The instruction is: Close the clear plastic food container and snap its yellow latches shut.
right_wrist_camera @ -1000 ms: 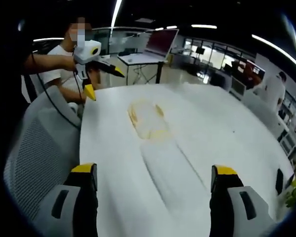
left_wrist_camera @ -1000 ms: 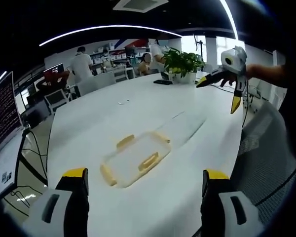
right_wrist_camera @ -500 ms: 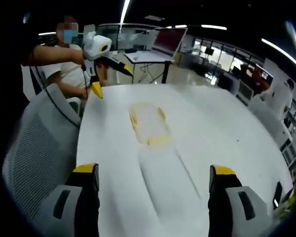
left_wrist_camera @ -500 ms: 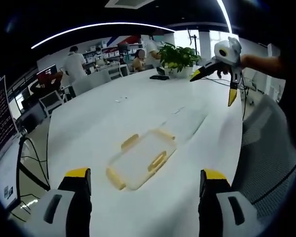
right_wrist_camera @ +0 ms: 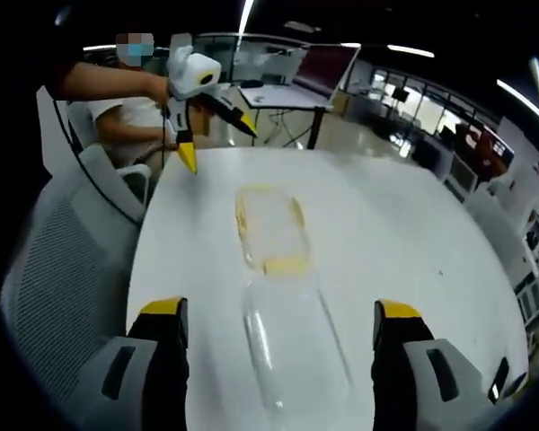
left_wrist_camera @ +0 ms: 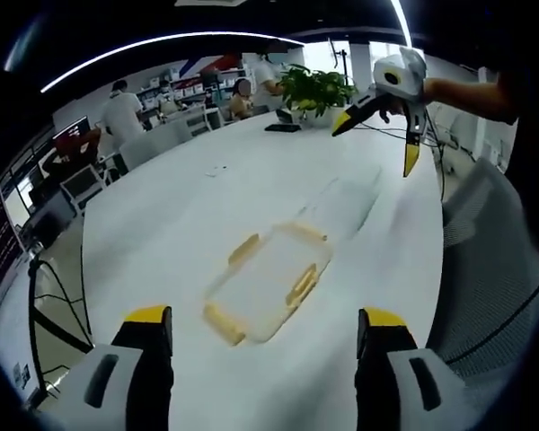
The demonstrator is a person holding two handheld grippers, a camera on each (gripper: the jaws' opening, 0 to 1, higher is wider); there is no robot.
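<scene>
On the white table (left_wrist_camera: pixel 180 215) lies a clear flat plastic piece with yellow latches (left_wrist_camera: pixel 268 283). A second clear piece without yellow (left_wrist_camera: pixel 346 199) lies end to end with it, farther off. In the right gripper view the plain clear piece (right_wrist_camera: pixel 292 350) is nearer, and the yellow-latched piece (right_wrist_camera: pixel 269 229) lies beyond it. My left gripper (left_wrist_camera: pixel 262 328) hovers open above the table, short of the latched piece. My right gripper (right_wrist_camera: pixel 280 314) hovers open over the plain piece. Each gripper also shows in the air in the other's view, the right gripper (left_wrist_camera: pixel 373 148) and the left gripper (right_wrist_camera: pixel 220 150), both with jaws spread and holding nothing.
A grey mesh chair (left_wrist_camera: pixel 485 260) stands at the table's edge beside the person, the same chair (right_wrist_camera: pixel 54 269) at left. A potted plant (left_wrist_camera: pixel 316 88) and a dark flat object (left_wrist_camera: pixel 281 127) sit at the far end. Desks, monitors and people fill the room behind.
Both views have shifted with the hands and now look down more steeply at the table. The two clear pieces lie where they were. Both grippers stay open.
</scene>
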